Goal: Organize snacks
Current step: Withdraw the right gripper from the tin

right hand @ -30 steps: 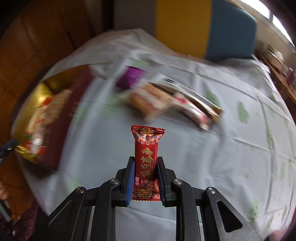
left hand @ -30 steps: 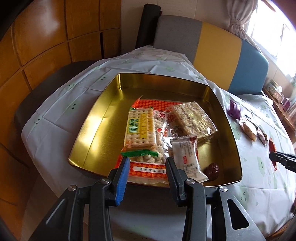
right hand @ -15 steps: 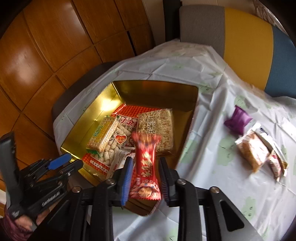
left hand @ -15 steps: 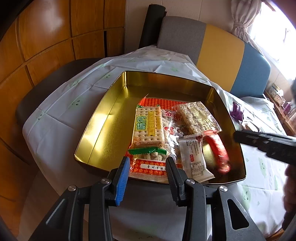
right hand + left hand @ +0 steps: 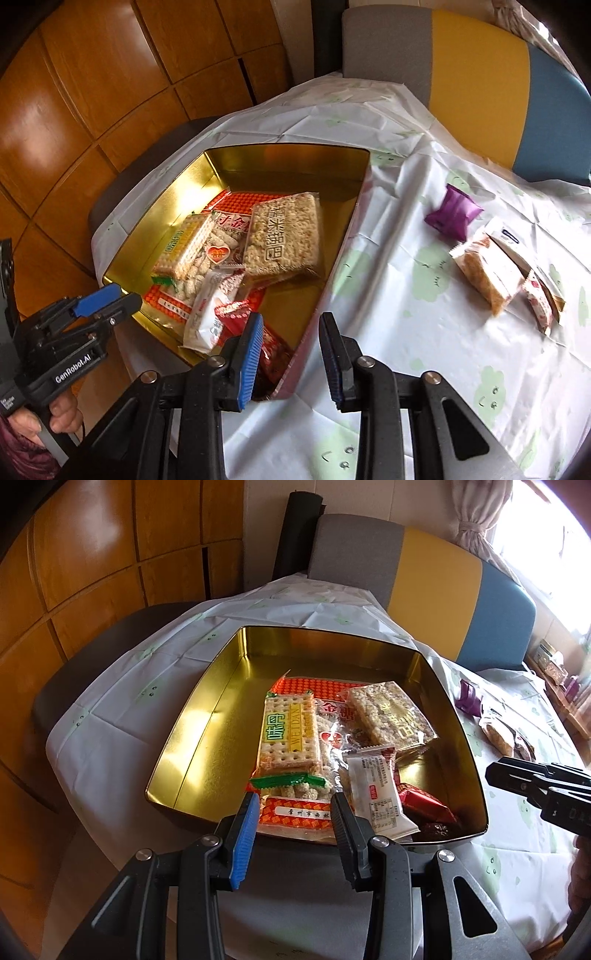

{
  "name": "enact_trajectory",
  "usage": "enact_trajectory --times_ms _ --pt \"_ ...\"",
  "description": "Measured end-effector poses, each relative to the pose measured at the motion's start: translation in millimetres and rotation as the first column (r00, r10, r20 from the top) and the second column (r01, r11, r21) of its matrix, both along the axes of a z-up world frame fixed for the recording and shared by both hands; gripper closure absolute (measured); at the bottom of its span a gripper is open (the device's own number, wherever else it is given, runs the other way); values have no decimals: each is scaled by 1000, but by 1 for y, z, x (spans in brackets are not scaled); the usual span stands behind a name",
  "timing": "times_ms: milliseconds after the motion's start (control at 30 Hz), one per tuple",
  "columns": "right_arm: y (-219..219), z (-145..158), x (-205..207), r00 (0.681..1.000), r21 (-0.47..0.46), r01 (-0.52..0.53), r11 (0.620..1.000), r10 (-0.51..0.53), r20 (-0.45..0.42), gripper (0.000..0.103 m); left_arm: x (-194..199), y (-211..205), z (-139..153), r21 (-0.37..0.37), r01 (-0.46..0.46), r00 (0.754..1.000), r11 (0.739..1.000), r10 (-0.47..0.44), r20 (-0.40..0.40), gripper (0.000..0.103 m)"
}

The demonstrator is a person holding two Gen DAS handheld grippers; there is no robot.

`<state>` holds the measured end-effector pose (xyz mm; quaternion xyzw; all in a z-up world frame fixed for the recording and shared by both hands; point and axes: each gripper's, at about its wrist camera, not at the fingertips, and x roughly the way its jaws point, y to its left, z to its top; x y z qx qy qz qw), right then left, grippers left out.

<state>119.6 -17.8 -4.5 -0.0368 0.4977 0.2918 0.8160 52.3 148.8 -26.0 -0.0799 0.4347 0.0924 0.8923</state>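
A gold tin [image 5: 192, 738] on the table holds a cracker pack [image 5: 288, 734], a rice-cake pack [image 5: 388, 716], a white sachet [image 5: 376, 794] and a red packet [image 5: 424, 803] in its near right corner. My right gripper [image 5: 291, 354] hovers over that corner, open and empty, with the red packet [image 5: 273, 350] lying below its blue-padded finger. My left gripper [image 5: 293, 834] stays open over the tin's near rim with nothing between its fingers. Each gripper shows in the other's view: the right gripper [image 5: 535, 786] and the left gripper [image 5: 96, 306].
A purple packet [image 5: 452, 216], a clear-wrapped cake [image 5: 487, 277] and a small red-and-white sachet [image 5: 539, 302] lie on the tablecloth [image 5: 424, 332] to the right of the tin. A grey, yellow and blue sofa [image 5: 480, 74] stands behind the table. Wooden panelling is on the left.
My right gripper carried the red packet from the tablecloth over to the tin and let it go; the packet now lies in the tin's corner. The left gripper has not moved.
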Motion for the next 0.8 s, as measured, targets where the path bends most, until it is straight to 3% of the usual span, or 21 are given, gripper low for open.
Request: enact_trajectory --times_ms 333,800 --pt "-42 1 -6 997 19 82 996 -82 -2 71 -2 -18 2 30 46 999 998 -46 0 62" --pt "-112 -2 3 978 -64 207 976 -206 22 70 1 -41 3 67 106 994 992 -105 -13 62"
